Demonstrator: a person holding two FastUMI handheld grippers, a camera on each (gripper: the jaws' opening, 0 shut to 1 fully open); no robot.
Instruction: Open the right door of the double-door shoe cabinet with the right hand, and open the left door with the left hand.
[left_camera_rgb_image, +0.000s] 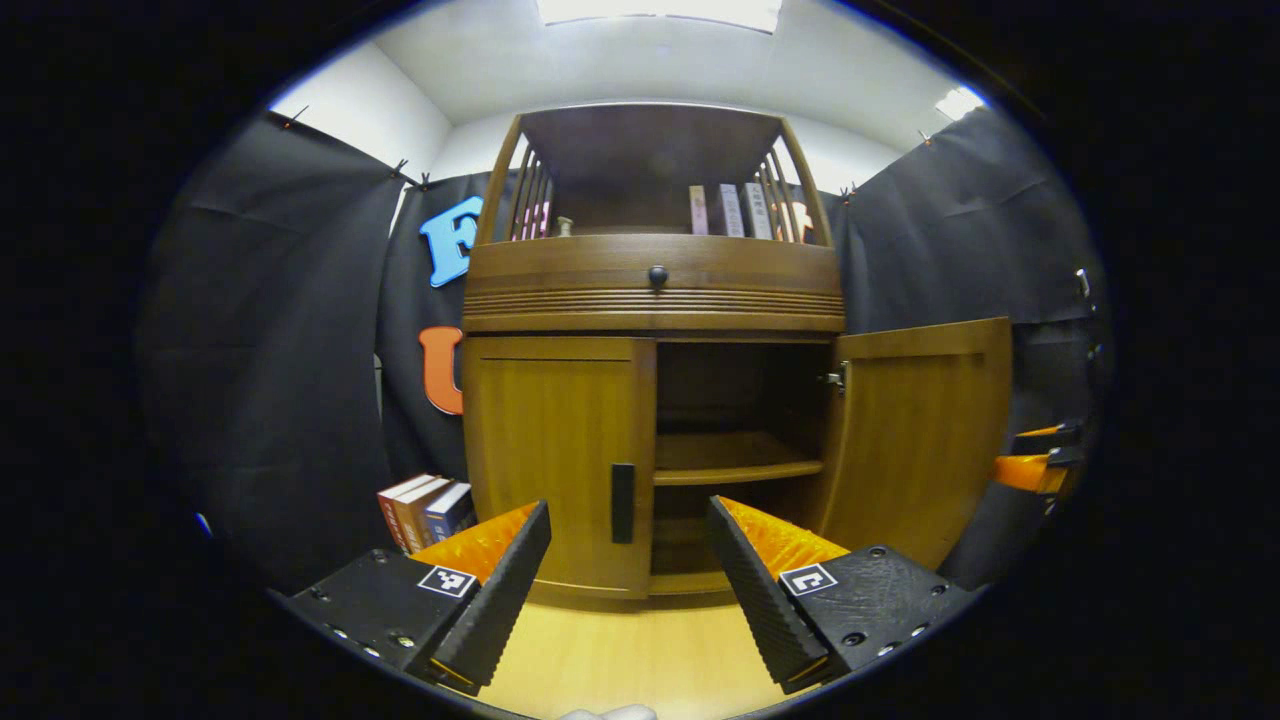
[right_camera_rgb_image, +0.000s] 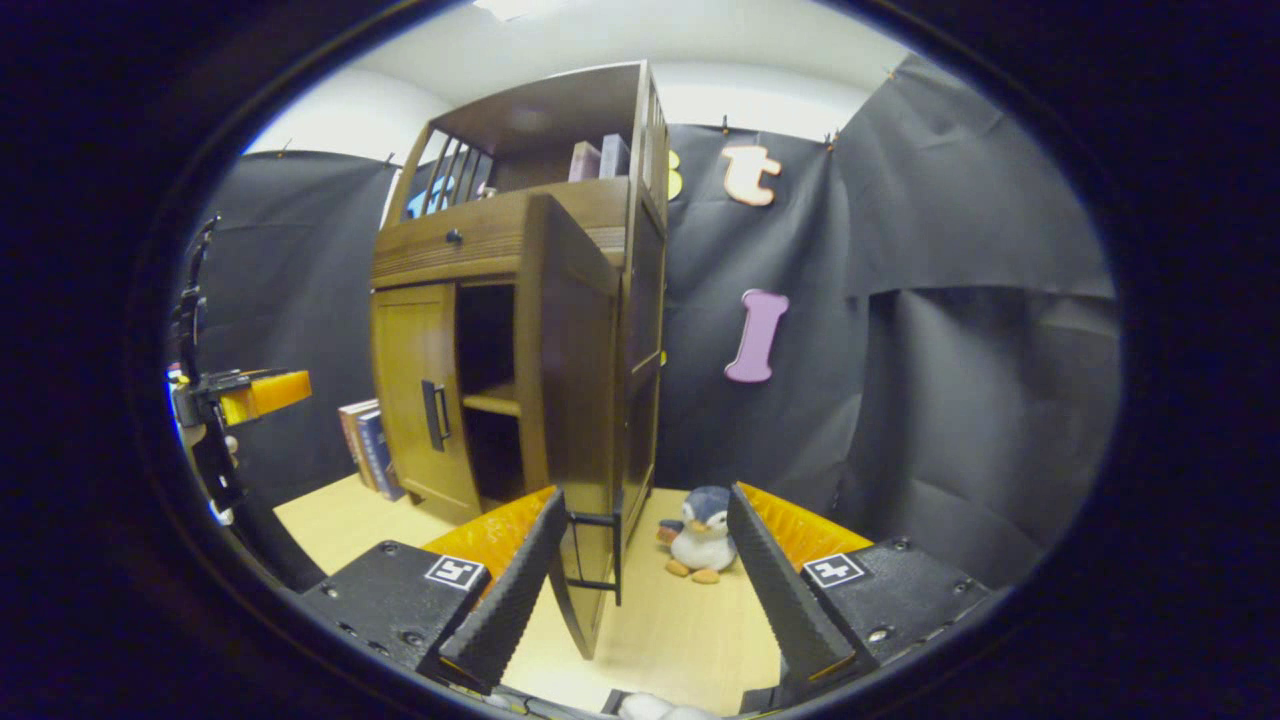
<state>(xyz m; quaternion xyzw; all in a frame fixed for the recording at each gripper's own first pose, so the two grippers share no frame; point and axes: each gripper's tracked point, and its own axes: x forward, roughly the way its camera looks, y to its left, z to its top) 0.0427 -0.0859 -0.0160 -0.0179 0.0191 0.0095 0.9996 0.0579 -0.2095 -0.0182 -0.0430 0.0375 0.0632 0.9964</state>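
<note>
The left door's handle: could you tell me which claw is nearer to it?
Left. The left claw faces the left door's handle head-on; the right claw sits off by the open right door.

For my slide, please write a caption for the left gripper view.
Open left gripper faces the cabinet's closed left door; the right door stands open.

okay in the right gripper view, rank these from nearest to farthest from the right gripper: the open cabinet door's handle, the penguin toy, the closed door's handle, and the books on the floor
From the right gripper:
1. Black bar handle on the open wooden right door, between the fingers.
2. Grey and white plush penguin, on the floor just beyond, slightly right.
3. Black handle on the closed wooden left door, farther back left.
4. Row of upright books on the floor, leftmost beside the cabinet; close to the third.
</note>
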